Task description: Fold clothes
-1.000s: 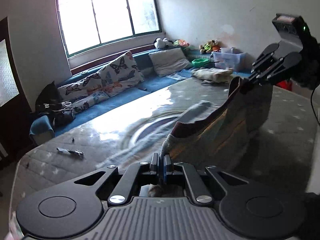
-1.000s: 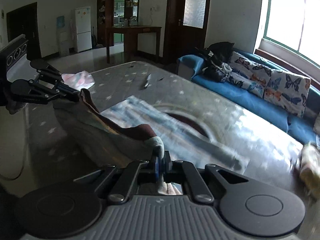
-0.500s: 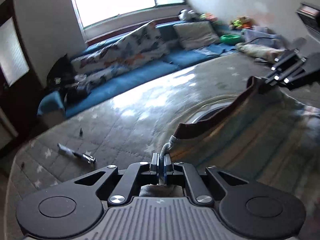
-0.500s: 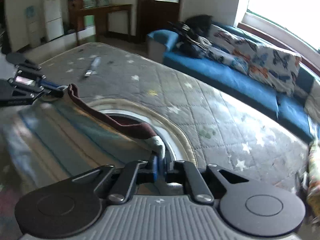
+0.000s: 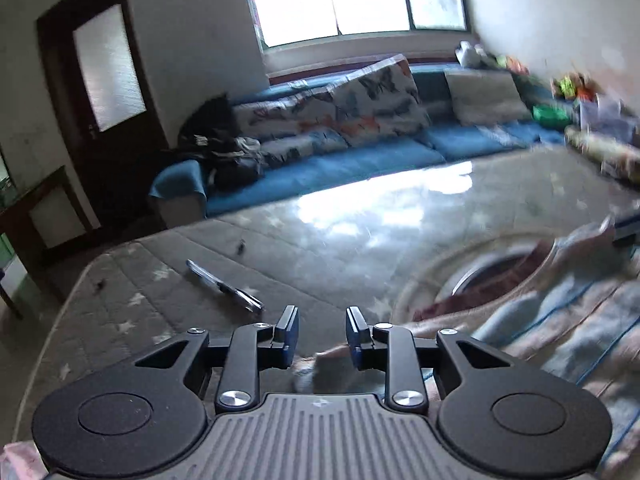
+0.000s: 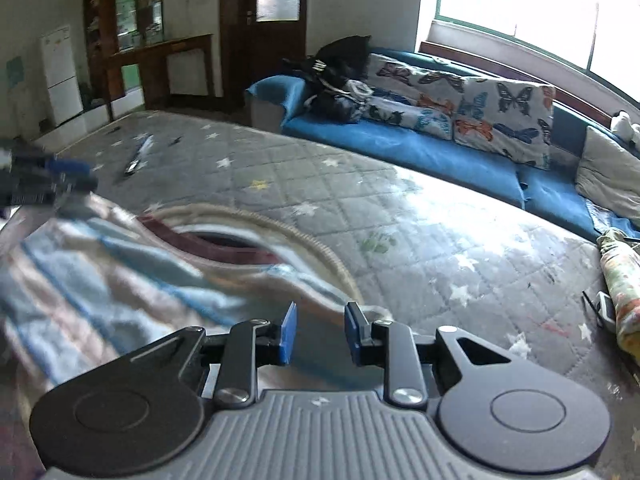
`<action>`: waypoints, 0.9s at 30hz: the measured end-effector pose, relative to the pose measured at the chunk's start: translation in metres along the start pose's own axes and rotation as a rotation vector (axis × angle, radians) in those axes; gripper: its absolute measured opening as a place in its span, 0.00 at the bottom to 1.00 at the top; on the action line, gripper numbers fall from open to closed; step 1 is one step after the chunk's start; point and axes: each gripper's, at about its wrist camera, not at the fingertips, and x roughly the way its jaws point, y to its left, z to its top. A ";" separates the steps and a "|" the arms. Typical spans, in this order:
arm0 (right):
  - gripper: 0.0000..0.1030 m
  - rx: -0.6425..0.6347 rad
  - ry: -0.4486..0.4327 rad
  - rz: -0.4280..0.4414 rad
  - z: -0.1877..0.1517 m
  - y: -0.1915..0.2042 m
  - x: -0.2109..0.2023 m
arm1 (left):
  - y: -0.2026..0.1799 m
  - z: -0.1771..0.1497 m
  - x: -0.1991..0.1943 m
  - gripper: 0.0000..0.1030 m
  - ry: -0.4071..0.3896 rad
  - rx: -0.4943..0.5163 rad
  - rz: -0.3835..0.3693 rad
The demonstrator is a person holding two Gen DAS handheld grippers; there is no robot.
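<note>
A striped garment in blue, beige and maroon lies on the grey quilted mattress, to the right in the left wrist view [image 5: 552, 312] and to the left in the right wrist view [image 6: 120, 264]. My left gripper [image 5: 322, 326] is open, with a corner of the garment lying just below its jaws. My right gripper [image 6: 318, 326] is open over the garment's near edge. Each gripper shows blurred at the garment's far side in the other's view: the left one [image 6: 44, 180] and the right one [image 5: 626, 228].
The mattress [image 6: 400, 208] has star patterns. A pen-like object [image 5: 224, 286] lies on it, also in the right wrist view [image 6: 138, 156]. A blue sofa [image 6: 400, 140] with butterfly cushions runs along the far side. A rolled cloth [image 6: 622, 280] lies at the right.
Both grippers have opened and let go of the garment's corners. The garment, held up before, has dropped flat onto the mattress.
</note>
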 end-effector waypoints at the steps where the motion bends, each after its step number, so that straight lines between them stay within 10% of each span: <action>1: 0.24 0.001 0.001 0.008 -0.001 0.002 -0.001 | 0.001 0.000 -0.006 0.27 -0.002 -0.018 -0.024; 8: 0.24 0.067 0.009 0.030 0.010 0.009 0.027 | -0.029 -0.001 -0.003 0.18 0.090 -0.029 -0.206; 15: 0.20 0.120 0.054 -0.020 0.005 -0.001 0.056 | -0.025 -0.013 0.041 0.21 0.195 -0.080 -0.137; 27: 0.26 -0.005 0.001 0.076 -0.007 0.036 -0.003 | -0.017 -0.026 -0.013 0.39 0.098 -0.132 -0.097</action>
